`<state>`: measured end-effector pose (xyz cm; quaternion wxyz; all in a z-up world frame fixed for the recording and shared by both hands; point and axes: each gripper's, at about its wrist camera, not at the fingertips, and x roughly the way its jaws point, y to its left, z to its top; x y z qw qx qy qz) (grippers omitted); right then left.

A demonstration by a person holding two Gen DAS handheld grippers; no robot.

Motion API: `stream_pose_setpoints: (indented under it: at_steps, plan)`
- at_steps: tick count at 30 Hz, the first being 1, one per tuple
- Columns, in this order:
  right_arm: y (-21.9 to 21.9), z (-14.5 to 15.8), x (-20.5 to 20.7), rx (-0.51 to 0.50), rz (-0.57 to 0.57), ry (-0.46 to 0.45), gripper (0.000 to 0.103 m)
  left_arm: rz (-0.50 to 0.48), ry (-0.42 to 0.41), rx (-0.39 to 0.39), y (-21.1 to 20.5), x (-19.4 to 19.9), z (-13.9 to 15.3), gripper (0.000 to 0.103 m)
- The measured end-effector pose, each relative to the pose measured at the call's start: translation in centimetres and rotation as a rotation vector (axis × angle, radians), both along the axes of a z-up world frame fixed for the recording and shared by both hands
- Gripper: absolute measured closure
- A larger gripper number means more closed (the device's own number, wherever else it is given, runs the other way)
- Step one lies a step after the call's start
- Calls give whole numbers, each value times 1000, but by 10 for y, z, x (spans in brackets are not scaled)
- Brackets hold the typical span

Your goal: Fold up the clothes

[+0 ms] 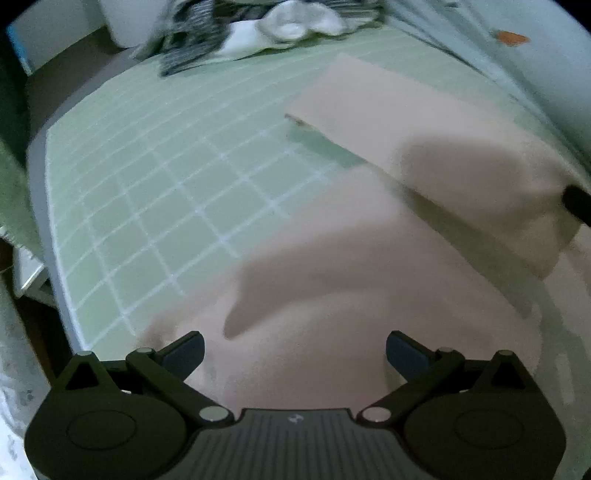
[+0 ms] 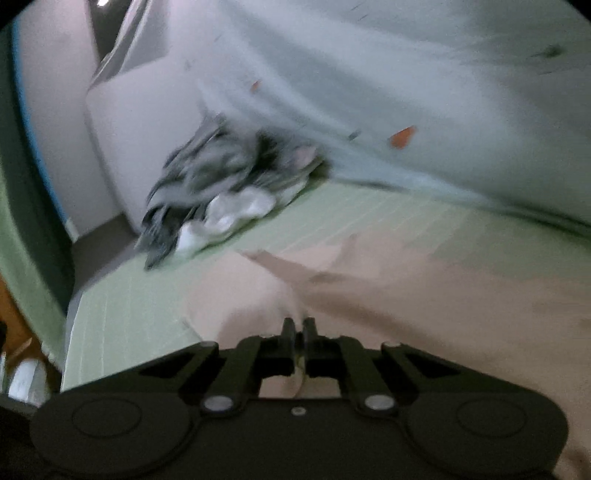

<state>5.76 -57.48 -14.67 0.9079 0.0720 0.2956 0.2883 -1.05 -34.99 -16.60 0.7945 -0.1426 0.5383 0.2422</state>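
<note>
A pale pink garment (image 1: pixel 332 258) lies spread on a green grid mat (image 1: pixel 155 173). Its far part (image 1: pixel 424 140) is lifted and folded over, casting a shadow. My left gripper (image 1: pixel 294 352) is open and empty just above the garment's near part. My right gripper (image 2: pixel 299 328) is shut on a fold of the pink garment (image 2: pixel 424 295) and holds it up; its tip also shows at the right edge of the left wrist view (image 1: pixel 576 201).
A heap of dark striped and white clothes (image 1: pixel 258 29) lies at the mat's far end, also in the right wrist view (image 2: pixel 229 188). A pale blue sheet with orange marks (image 2: pixel 406 92) hangs along the right. The mat's left edge (image 1: pixel 40 177) drops to the floor.
</note>
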Motion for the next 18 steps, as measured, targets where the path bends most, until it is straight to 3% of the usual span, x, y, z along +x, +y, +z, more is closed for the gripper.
stream_pose_setpoints:
  at_steps: [5,9,18]
  plan:
    - [-51,-1,-5,12,-158,55,99,-91,50,-10,-36,5,-12,0]
    - [-83,-10,-10,28,-240,104,99,-81,32,17,-49,-3,-14,0]
    - [-145,18,-33,40,-420,-5,99,-96,24,-12,-40,-11,-10,0]
